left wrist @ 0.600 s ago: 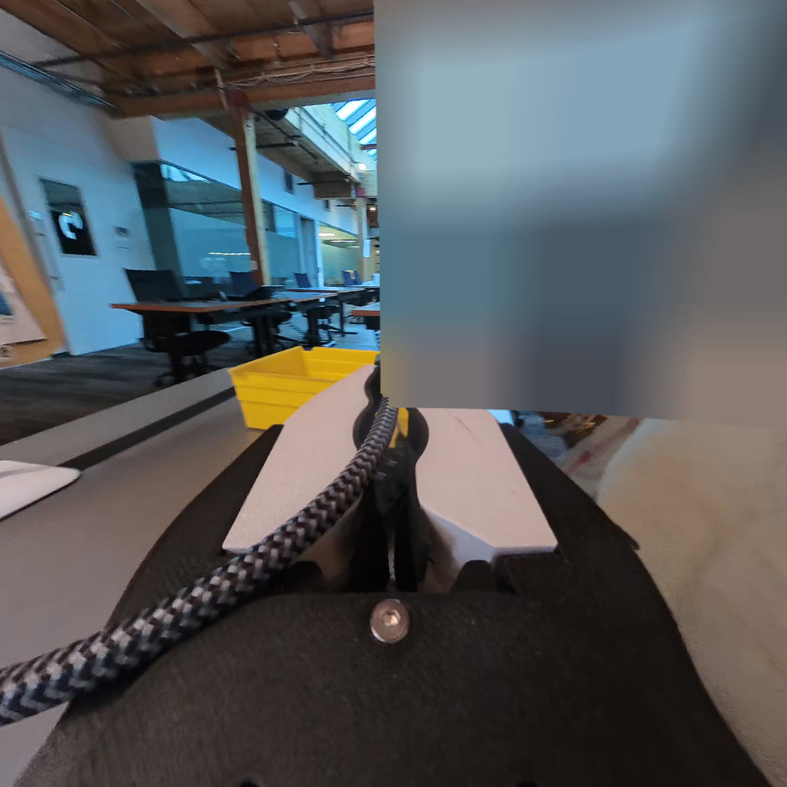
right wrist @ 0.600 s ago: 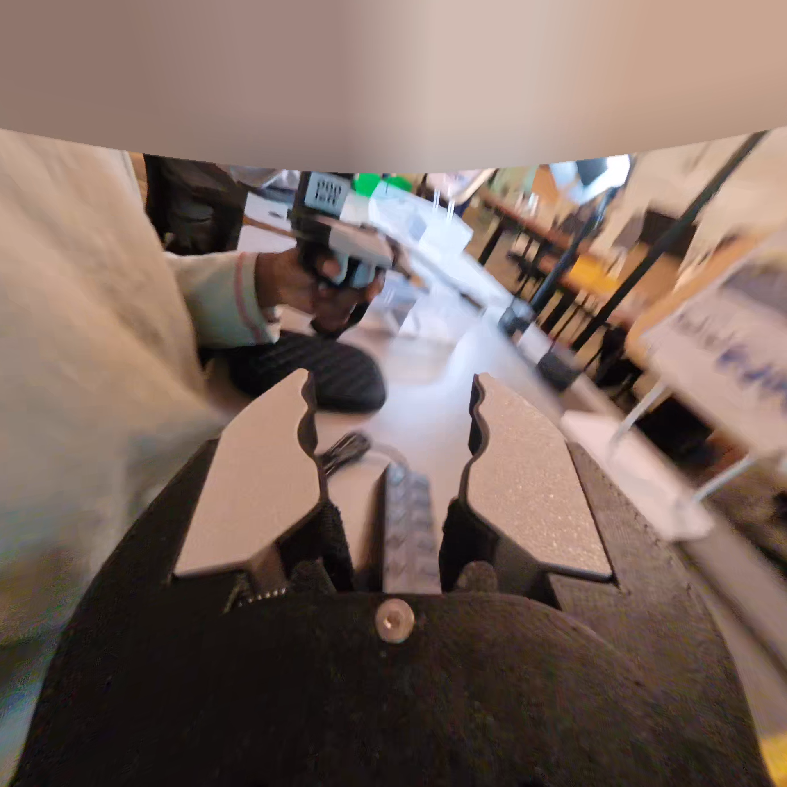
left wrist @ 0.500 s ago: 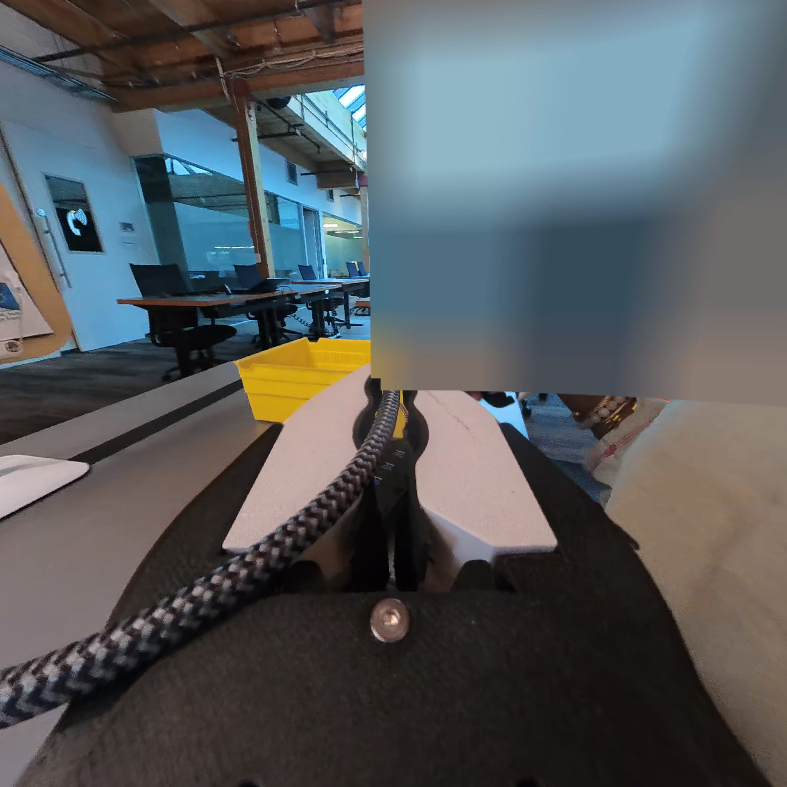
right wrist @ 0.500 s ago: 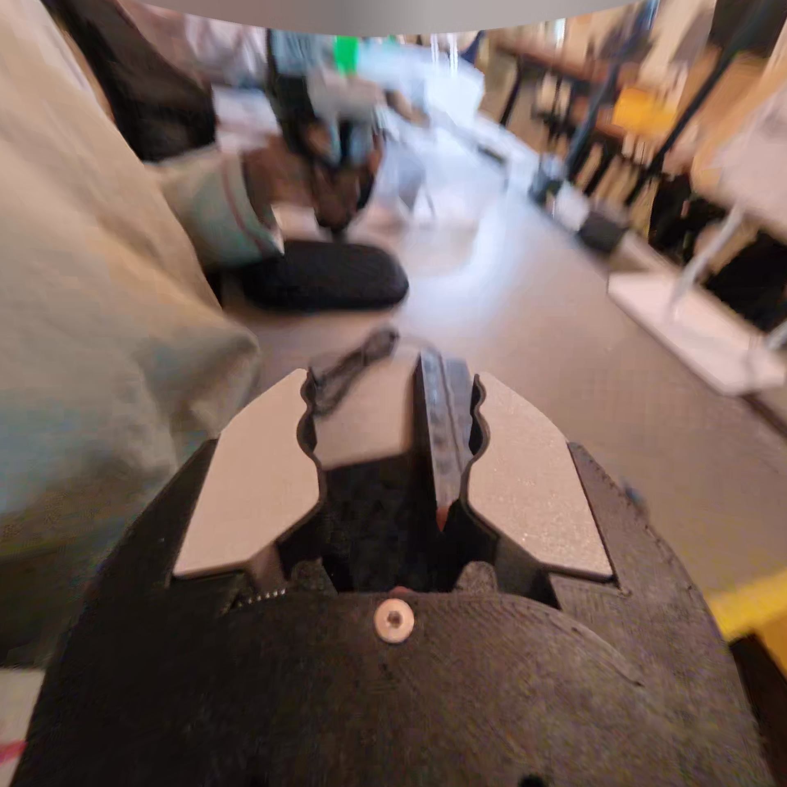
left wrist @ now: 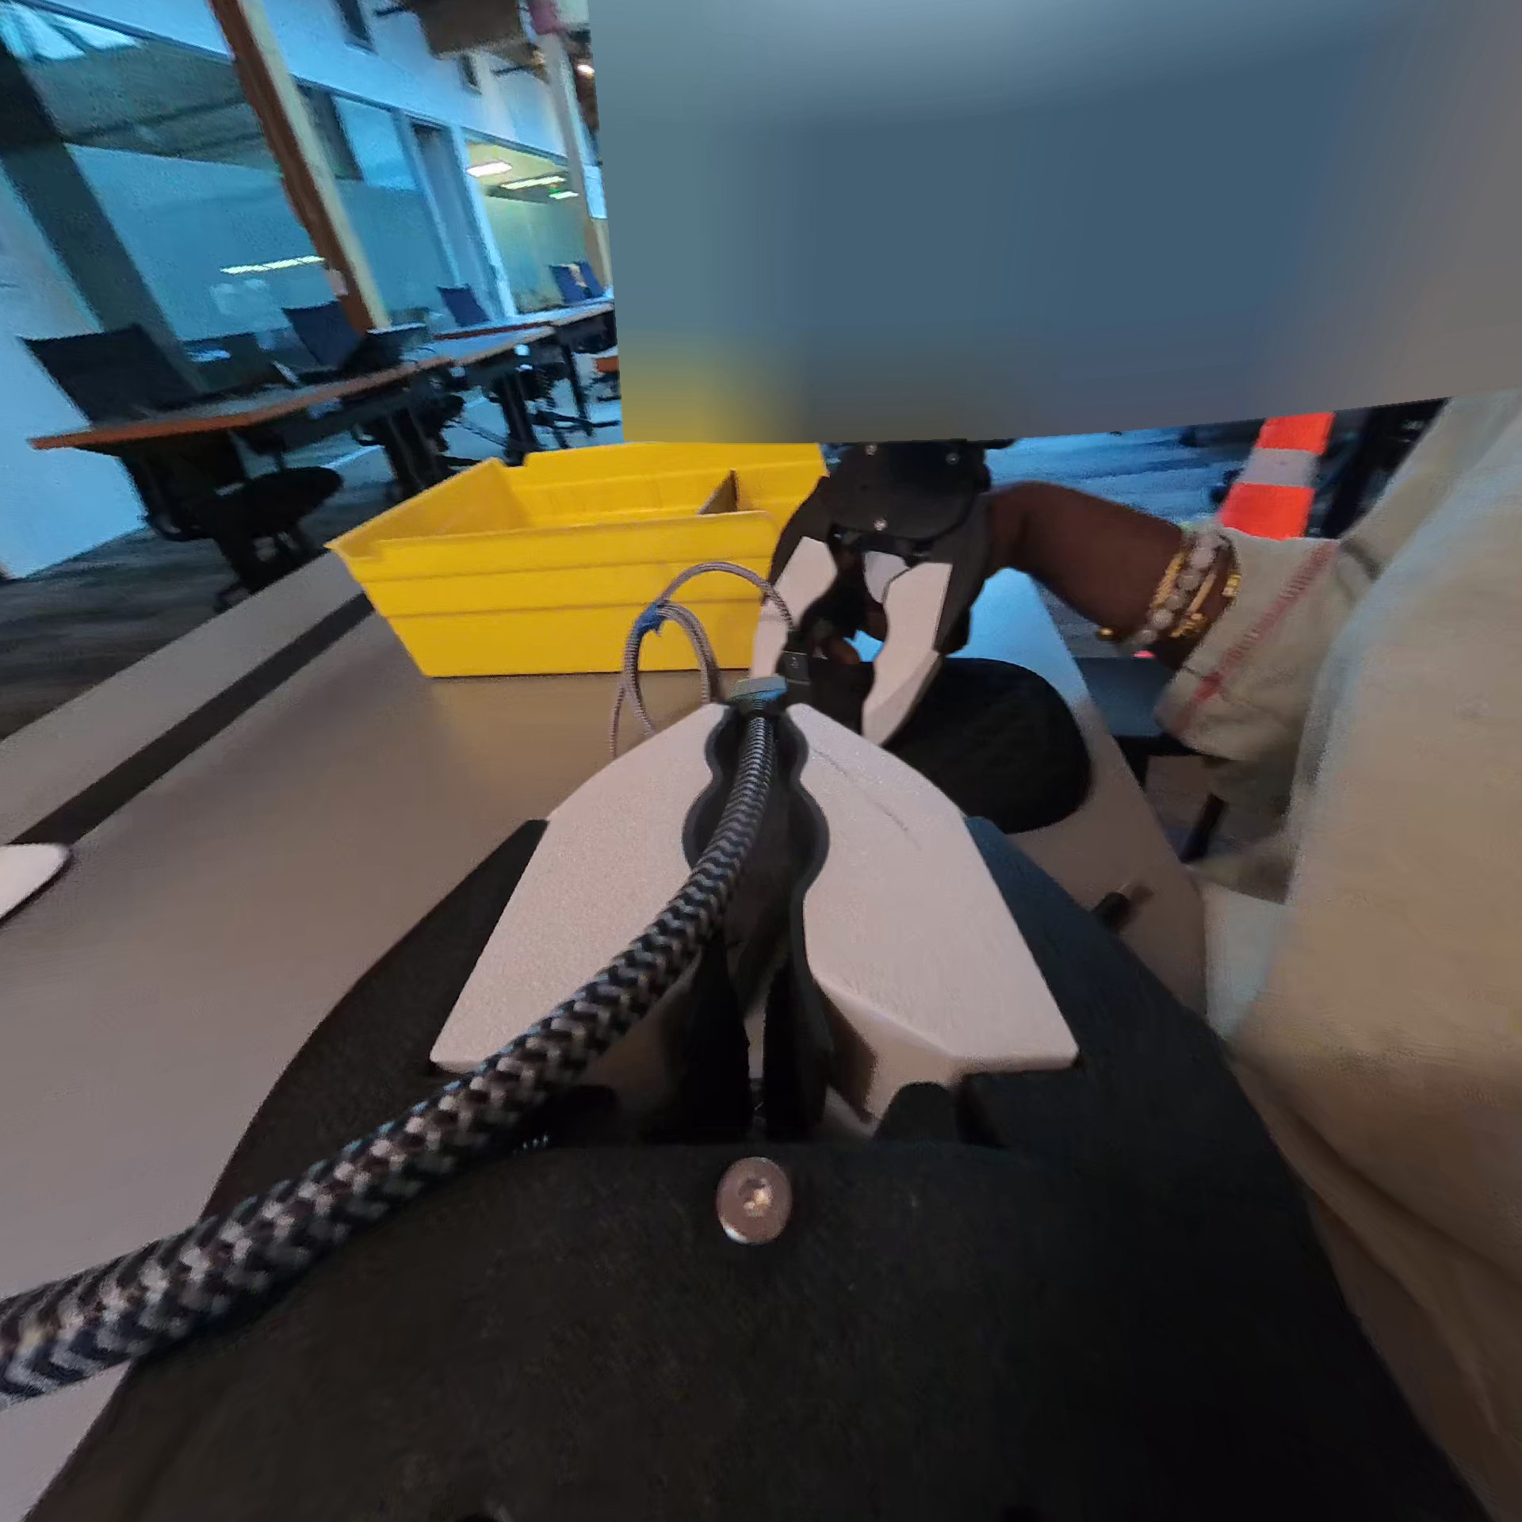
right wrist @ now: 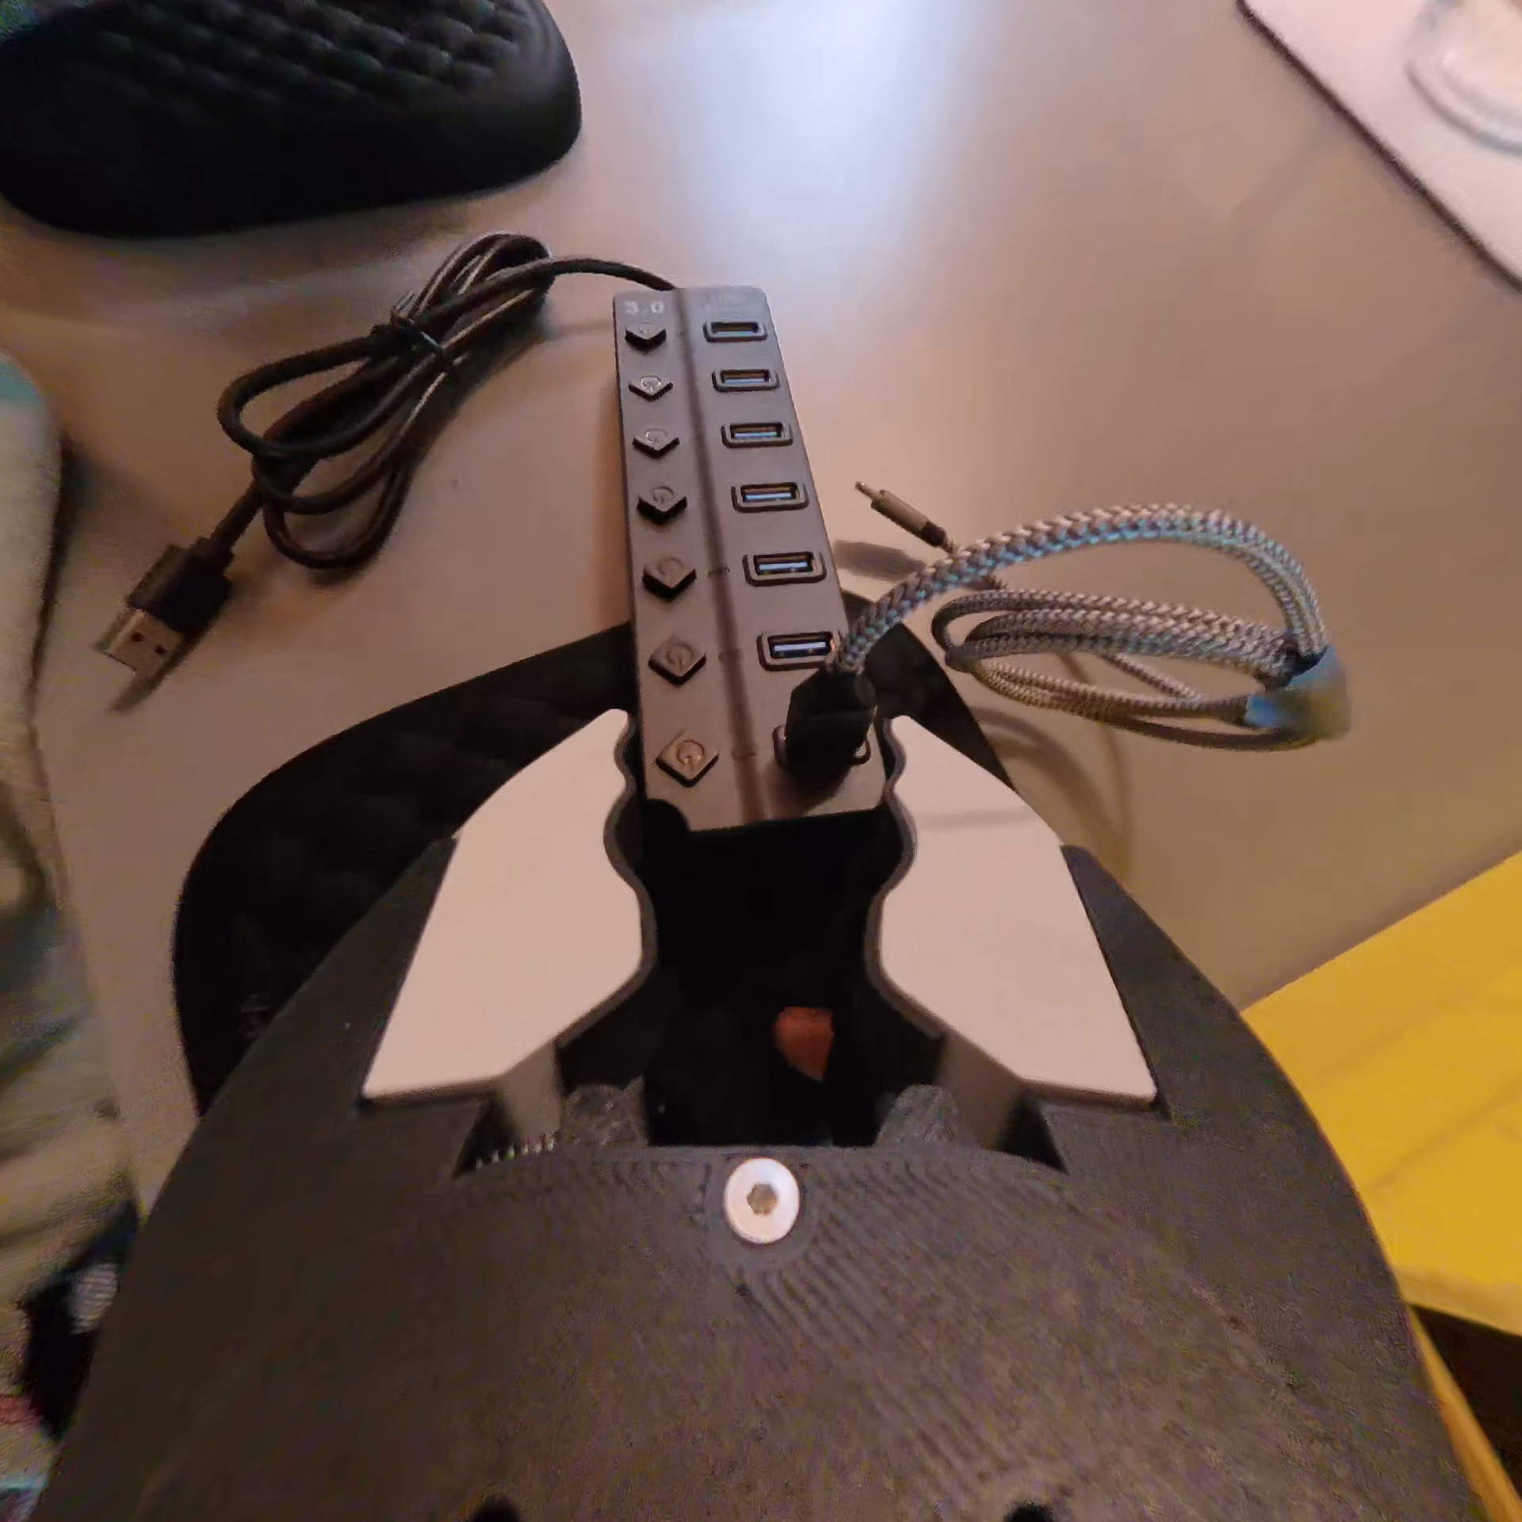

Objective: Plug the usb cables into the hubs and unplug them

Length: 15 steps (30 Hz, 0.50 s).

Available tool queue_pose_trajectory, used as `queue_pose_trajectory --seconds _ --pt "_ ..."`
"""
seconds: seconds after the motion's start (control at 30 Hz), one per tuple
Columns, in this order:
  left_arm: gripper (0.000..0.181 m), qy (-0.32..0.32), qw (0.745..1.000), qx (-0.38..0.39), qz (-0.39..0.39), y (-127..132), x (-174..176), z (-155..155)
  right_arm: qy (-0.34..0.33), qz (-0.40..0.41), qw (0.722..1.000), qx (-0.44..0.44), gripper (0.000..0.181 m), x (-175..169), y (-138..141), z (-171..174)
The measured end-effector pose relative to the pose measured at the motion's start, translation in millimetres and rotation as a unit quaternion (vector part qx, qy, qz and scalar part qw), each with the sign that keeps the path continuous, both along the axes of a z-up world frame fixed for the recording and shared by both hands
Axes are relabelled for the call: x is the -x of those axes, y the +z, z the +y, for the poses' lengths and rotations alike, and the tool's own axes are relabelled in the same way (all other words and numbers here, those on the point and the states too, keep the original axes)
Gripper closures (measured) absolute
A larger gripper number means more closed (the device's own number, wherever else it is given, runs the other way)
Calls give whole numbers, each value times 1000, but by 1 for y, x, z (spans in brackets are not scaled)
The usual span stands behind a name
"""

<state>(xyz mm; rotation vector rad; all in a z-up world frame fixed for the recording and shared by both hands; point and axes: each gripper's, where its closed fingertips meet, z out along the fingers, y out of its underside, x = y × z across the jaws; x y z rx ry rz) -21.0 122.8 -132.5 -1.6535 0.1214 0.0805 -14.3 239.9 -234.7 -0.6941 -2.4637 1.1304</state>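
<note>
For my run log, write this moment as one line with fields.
left tool: shut on striped braided cable | right tool: shut on USB hub | grey braided cable: plugged into hub | other ports: empty

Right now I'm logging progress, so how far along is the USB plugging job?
Done: one braided grey cable sits plugged into the port of the black hub nearest the fingers. In hand: the right gripper clamps that hub's near end, while the left gripper pinches a thick braided cable. Left: six ports look empty, and the hub's own black lead lies bundled on the table.
</note>
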Motion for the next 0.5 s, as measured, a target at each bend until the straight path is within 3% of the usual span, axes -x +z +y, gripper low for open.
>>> queue_pose_trajectory --seconds 0.23,0.5 --pt "172 -102 986 123 53 -31 7 31 46 72 995 -46 127 2 20 -2" --pt "172 -133 954 208 172 -29 11 47 50 70 992 -95 127 -1 47 -12"
